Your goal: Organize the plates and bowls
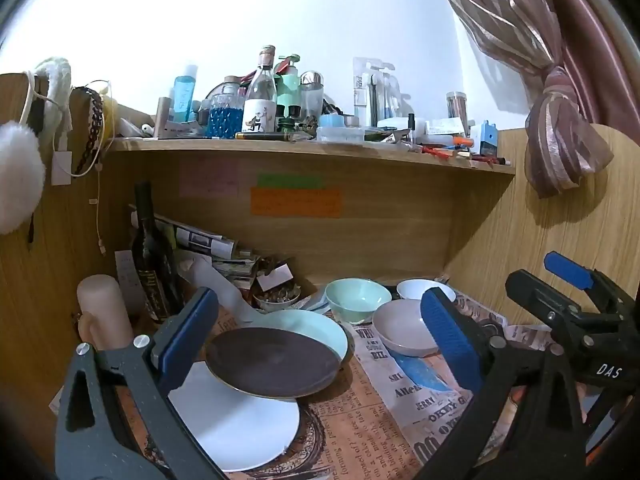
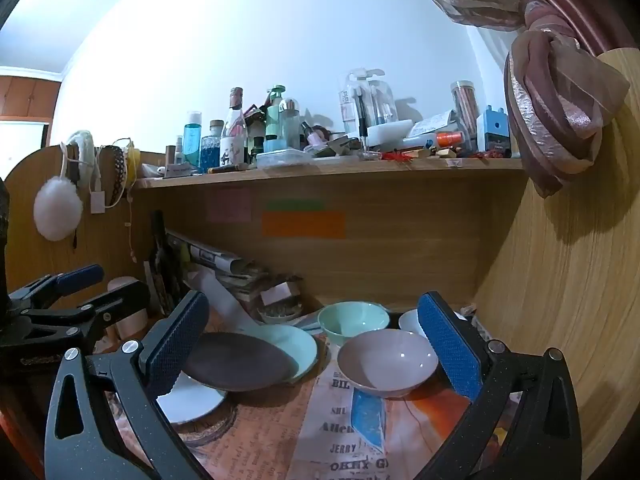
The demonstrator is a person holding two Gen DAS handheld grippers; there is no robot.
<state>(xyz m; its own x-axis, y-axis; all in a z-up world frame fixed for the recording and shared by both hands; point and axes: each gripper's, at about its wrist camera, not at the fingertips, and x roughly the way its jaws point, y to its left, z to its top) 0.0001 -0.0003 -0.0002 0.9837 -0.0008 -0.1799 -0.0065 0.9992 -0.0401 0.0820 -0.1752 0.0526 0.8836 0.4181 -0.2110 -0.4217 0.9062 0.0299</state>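
Both grippers are standing wide apart with nothing between their blue pads, so you are holding nothing yet.

Left wrist view: your left gripper (image 1: 316, 344) is framing the plates. A dark brown round plate (image 1: 274, 362) is lying directly ahead between the fingers, resting partly on a pale turquoise plate (image 1: 320, 330) behind it and overlapping a flat white round plate (image 1: 236, 428) below it. The bowls are sitting ahead and to the right: a mint-green bowl (image 1: 356, 298), a greyish-white shallow bowl (image 1: 404, 330) and a small white bowl (image 1: 418, 288) at the back. Your right gripper (image 1: 560, 284) is showing at the right edge.

Right wrist view: your right gripper (image 2: 316, 356) is facing the bowls. The greyish-white shallow bowl (image 2: 388, 360) is lying just inside the right finger, with the mint-green bowl (image 2: 354, 320) behind it. The dark brown round plate (image 2: 236, 362) is sitting towards the left finger.

Judging by this layout, your left hand is nearer the plate stack and your right hand nearer the bowls. All pieces are resting on the newspaper-print table cover (image 2: 344, 432).
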